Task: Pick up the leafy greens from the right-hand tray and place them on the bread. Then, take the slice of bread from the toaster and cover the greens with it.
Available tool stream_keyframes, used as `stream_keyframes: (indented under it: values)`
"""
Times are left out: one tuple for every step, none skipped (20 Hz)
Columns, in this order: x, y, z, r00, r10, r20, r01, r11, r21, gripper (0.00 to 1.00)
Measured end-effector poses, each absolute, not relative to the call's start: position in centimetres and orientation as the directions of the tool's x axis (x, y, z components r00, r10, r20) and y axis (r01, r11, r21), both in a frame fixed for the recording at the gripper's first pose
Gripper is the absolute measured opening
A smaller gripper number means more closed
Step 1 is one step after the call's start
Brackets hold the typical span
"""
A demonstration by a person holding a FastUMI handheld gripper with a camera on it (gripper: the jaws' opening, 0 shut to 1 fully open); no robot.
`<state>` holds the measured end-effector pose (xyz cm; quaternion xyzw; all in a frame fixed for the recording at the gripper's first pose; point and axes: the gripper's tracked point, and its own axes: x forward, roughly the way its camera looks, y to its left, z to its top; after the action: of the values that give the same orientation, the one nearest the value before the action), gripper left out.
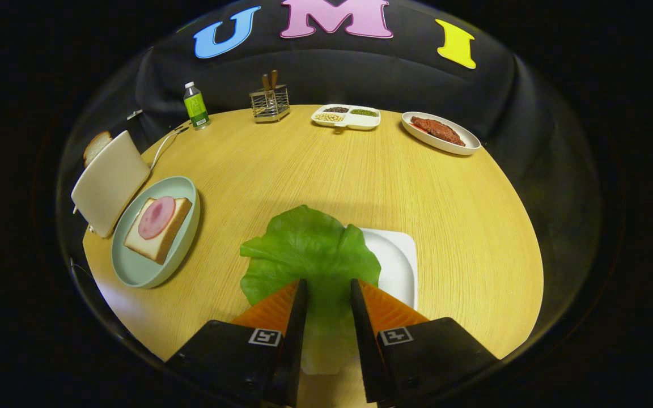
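No legible text or labels.

We see the handheld two-finger gripper reaching forward and tilted downward, its two ribbed, wedge-shaped fingers extending side by side from blocky black mounts, each mount carrying a small square marker. The fingers stand only a narrow gap apart, their inner faces nearly parallel, and a broad, ruffled green lettuce leaf runs between them and fans out beyond the tips. Both fingers appear to press against the leaf's stem end, pinching it from left and right.
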<state>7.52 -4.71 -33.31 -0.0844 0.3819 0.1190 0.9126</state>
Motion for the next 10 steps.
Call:
stream_keyframes:
  values:
    - [7.41, -4.52, -33.18, 0.676, 0.166, -0.718, -0.294, 0.954, -0.057, 0.48]
    - [7.54, -4.55, -33.29, 0.676, 0.162, -0.719, -0.291, 0.955, -0.058, 0.36]
    - [7.63, -4.55, -33.29, 0.675, 0.160, -0.720, -0.290, 0.955, -0.060, 0.25]
    - [7.57, -4.42, -33.26, 0.671, 0.166, -0.722, -0.294, 0.954, -0.054, 0.24]
    - [7.51, -4.41, -33.33, 0.669, 0.164, -0.725, -0.285, 0.957, -0.047, 0.22]
    - [7.65, -4.38, -33.30, 0.665, 0.166, -0.728, -0.281, 0.959, -0.037, 0.12]
    - [7.61, -4.40, -33.27, 0.658, 0.168, -0.734, -0.275, 0.961, -0.026, 0.10]
    - [7.62, -4.34, -33.33, 0.651, 0.171, -0.740, -0.267, 0.964, -0.012, 0.06]
    - [7.65, -4.37, -33.29, 0.641, 0.175, -0.747, -0.263, 0.965, 0.000, 0.06]
    - [7.66, -4.38, -33.22, 0.636, 0.176, -0.751, -0.258, 0.966, 0.009, 0.06]
